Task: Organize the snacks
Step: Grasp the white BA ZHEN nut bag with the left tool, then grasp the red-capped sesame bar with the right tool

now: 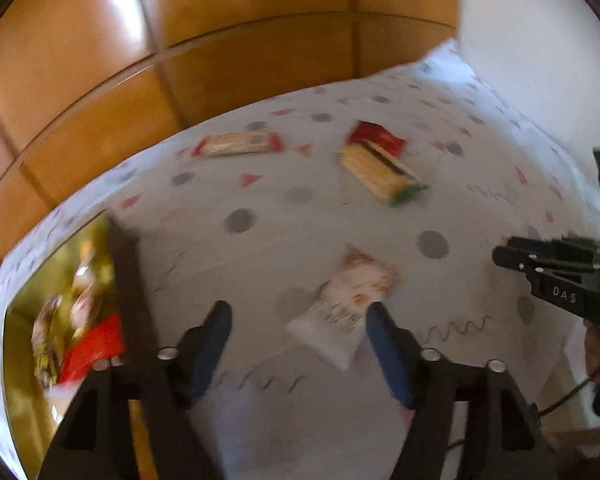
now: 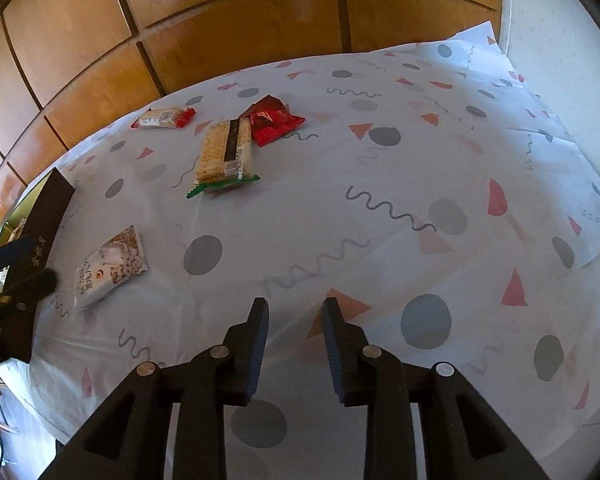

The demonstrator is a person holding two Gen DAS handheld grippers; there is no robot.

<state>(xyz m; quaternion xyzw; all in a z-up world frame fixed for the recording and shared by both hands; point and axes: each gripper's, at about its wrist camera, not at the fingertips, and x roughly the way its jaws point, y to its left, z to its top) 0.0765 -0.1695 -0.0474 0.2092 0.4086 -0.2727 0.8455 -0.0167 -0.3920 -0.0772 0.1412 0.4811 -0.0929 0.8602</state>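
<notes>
Patterned tablecloth [image 2: 380,168] covers the table; wooden panelling [image 2: 80,40] behind.

Ahead of my right tongs [image 2: 294,312] the worktop [image 2: 440,168] lies bare, with wide room to its right edge. On the left a dark box [image 2: 40,232] blocks the way. Packets crowd the far left: a white bag [image 2: 108,268], a cracker pack [image 2: 226,152], a red wrapper [image 2: 274,122].
</notes>
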